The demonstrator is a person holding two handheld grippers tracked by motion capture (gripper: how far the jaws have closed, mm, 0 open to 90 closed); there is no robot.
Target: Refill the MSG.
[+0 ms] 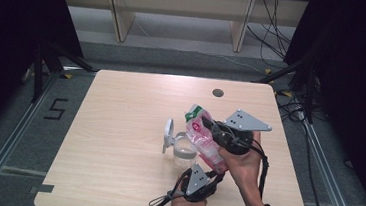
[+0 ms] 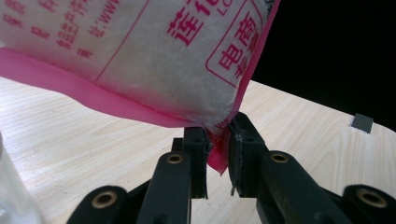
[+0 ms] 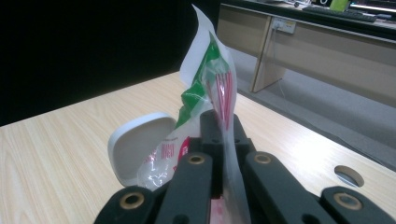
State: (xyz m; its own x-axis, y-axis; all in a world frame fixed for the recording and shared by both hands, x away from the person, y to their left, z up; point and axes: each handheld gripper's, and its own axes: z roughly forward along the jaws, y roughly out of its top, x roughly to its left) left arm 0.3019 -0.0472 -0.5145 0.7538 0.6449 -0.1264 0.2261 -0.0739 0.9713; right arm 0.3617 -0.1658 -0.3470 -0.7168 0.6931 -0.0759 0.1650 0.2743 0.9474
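Two tongs hold one plastic bag (image 1: 204, 137) above the desk (image 1: 118, 127); my left tongs (image 2: 216, 161) are clamped on its lower pink corner, seen from below in the left gripper view; my right tongs (image 3: 223, 133) are pressed together on the thin film near its green-and-white top, which rises upright between the jaws; the bag, printed with red characters, slants over a clear glass jar (image 1: 185, 153) whose white lid (image 1: 168, 136) stands tipped open just beside it; a dark round hole (image 1: 217, 92) sits near the desk's far edge.
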